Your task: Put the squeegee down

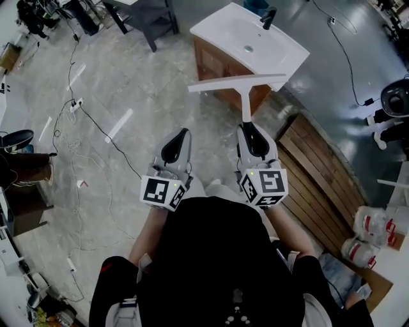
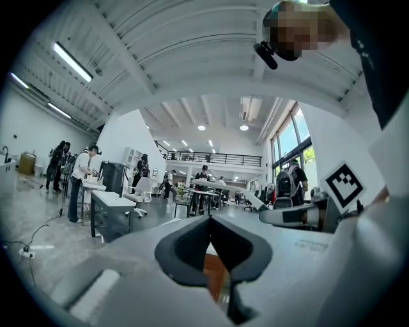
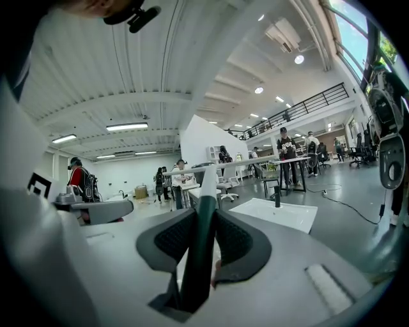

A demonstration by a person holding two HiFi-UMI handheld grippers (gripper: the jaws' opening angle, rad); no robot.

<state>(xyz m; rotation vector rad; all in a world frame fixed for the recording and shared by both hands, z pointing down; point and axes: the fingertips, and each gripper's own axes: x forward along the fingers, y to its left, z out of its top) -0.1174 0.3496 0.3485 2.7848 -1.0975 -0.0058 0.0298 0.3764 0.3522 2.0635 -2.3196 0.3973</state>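
My right gripper [image 1: 248, 125] is shut on the dark handle of a white squeegee [image 1: 238, 83], whose long blade lies crosswise ahead of the jaws, just short of the white sink [image 1: 220, 29] on its wooden cabinet. In the right gripper view the squeegee [image 3: 203, 217] runs straight out between the two black pads, and the sink [image 3: 295, 220] lies beyond to the right. My left gripper [image 1: 180, 133] floats beside it at the same height, jaws together with nothing in them. In the left gripper view the left gripper [image 2: 209, 225] shows its pads meeting, and the right gripper's body [image 2: 300, 214] is at the right.
A black faucet [image 1: 268, 16] stands at the sink's far edge. Wooden slats [image 1: 319, 179] lie on the floor to the right, with white bottles [image 1: 374, 236] beyond. Cables [image 1: 96, 121] trail over the grey floor at left. A dark table [image 1: 144, 16] stands further off. People work at distant benches.
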